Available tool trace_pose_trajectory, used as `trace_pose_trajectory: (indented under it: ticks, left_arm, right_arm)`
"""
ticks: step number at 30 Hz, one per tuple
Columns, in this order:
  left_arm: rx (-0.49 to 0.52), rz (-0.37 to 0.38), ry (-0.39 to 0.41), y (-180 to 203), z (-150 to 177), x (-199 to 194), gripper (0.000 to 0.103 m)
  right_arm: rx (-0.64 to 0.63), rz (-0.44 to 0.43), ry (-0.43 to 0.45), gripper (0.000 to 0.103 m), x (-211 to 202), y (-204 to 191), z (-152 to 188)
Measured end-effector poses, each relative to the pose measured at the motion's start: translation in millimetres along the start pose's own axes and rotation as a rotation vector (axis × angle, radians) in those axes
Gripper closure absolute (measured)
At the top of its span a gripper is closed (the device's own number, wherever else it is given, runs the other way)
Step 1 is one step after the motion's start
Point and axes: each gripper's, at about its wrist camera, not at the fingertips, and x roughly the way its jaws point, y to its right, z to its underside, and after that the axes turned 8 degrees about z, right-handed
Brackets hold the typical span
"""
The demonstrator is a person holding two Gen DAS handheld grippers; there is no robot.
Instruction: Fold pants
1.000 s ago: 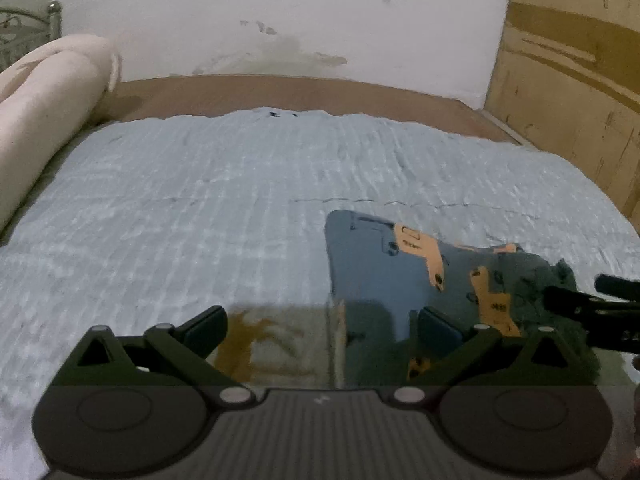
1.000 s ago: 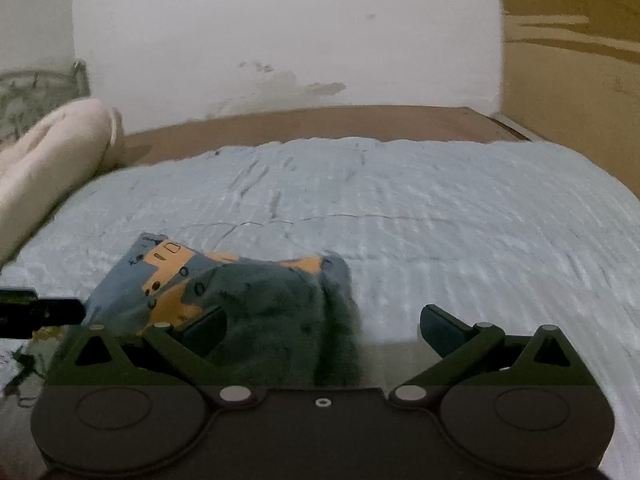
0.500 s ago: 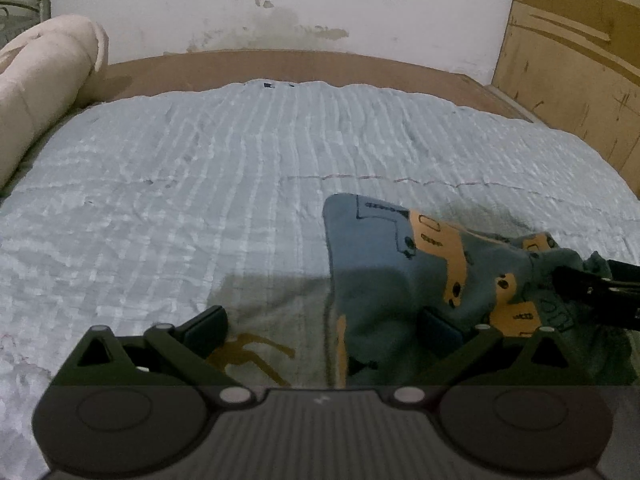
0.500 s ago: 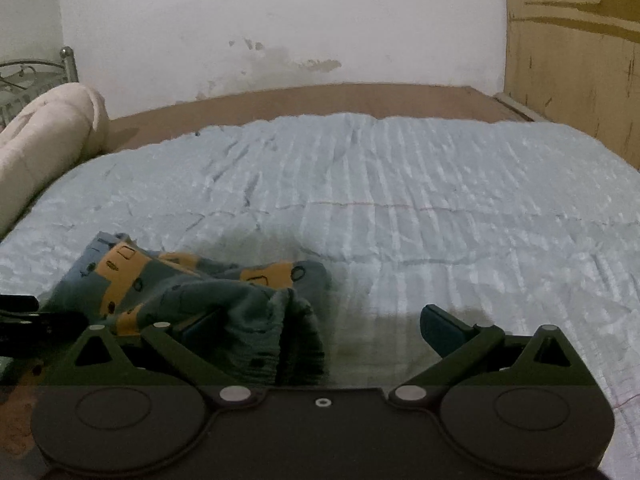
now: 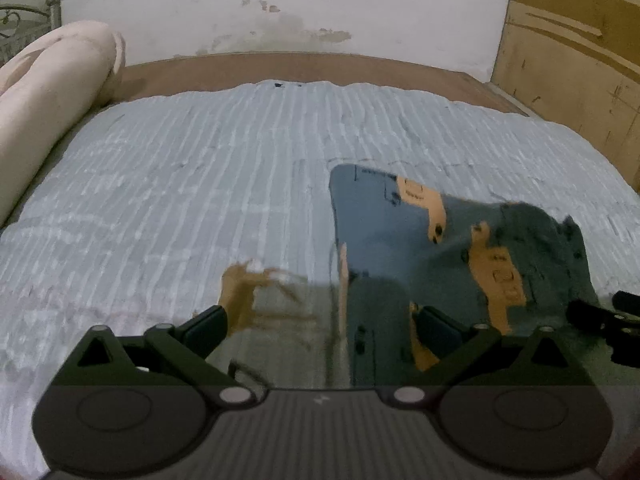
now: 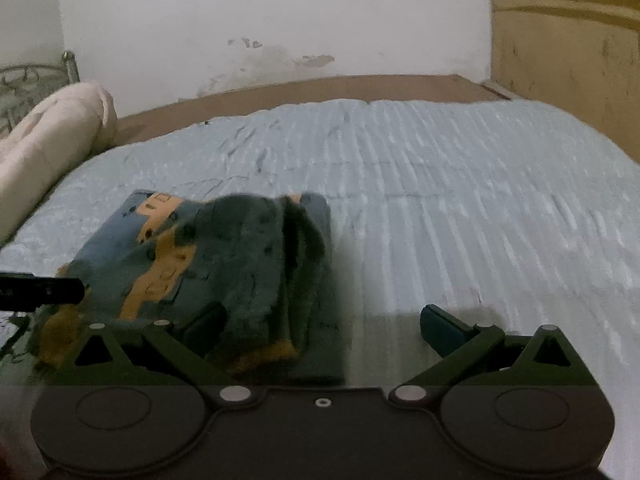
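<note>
The pants (image 5: 440, 248) are blue-grey with orange prints and lie folded in a thick bundle on the light blue bed cover (image 5: 200, 208). My left gripper (image 5: 324, 328) is open just short of the bundle's left edge, and its right finger (image 5: 440, 330) stands over the cloth. In the right wrist view the pants (image 6: 224, 256) sit low on the left. My right gripper (image 6: 324, 326) is open at their right edge, left finger (image 6: 204, 324) over the fuzzy top layer. Each gripper shows in the other's view: the right gripper (image 5: 600, 320) and the left gripper (image 6: 40, 292).
A rolled cream blanket (image 5: 52, 96) lies along the bed's left side. A brown bed frame (image 5: 320, 68) and white wall close the far end. A wooden panel (image 5: 572, 60) stands on the right. An orange-brown print (image 5: 244, 292) marks the cover near my left gripper.
Both views have lifted and drawn back a little from the pants. The bundle, humped up half a second ago, now lies flatter on the cover. Both grippers stay open.
</note>
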Motion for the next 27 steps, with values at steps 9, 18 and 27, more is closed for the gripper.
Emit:
trace_pose_trajectory:
  ticks: [9,18,27]
  left_arm:
    - [-0.026,-0.005,0.013,-5,22,-24,0.000]
    - [-0.040,0.012,-0.005,-8,36,-45,0.000]
    - [-0.008,0.087,-0.015,-4,42,-58,0.000]
  right_arm:
    - [0.015,-0.011,0.007,0.001,-24,6,16]
    - [0.022,-0.040,0.004,0.001,-44,6,25]
    - [-0.011,-0.155,0.051,0.001,-52,2,17]
